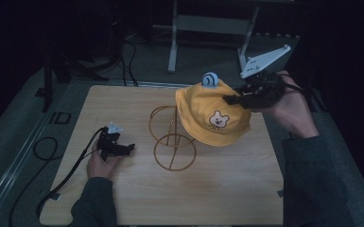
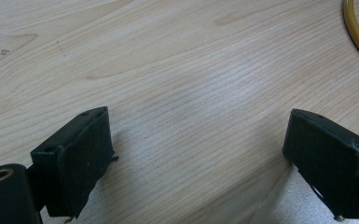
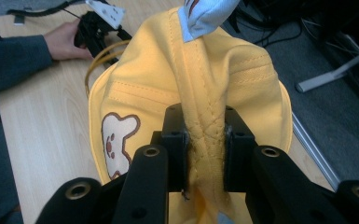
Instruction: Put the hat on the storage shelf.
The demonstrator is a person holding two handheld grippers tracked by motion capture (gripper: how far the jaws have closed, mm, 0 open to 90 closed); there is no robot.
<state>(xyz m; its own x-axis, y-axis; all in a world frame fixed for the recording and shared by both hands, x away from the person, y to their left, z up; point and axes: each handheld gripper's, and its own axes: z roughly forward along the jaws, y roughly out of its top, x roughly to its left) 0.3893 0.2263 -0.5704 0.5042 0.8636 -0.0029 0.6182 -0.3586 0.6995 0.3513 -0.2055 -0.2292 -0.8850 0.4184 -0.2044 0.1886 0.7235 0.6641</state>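
Left claw (image 1: 115, 146) was rested on the table (image 1: 227, 189), jaws spread wide, nothing held. Wire stand (image 1: 172, 139) stood at centre. Farther off, yellow hat (image 1: 212, 111) was pinched at its crown seam by right claw (image 3: 204, 140), raised just beside the stand's upper ring; judged best lowered w/ crown centred over it, grip kept firm.

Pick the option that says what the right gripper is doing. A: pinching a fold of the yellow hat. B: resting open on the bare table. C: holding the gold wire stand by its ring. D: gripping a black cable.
A: in the right gripper view, the right gripper has both jaws closed on a bunched fold of the yellow hat.
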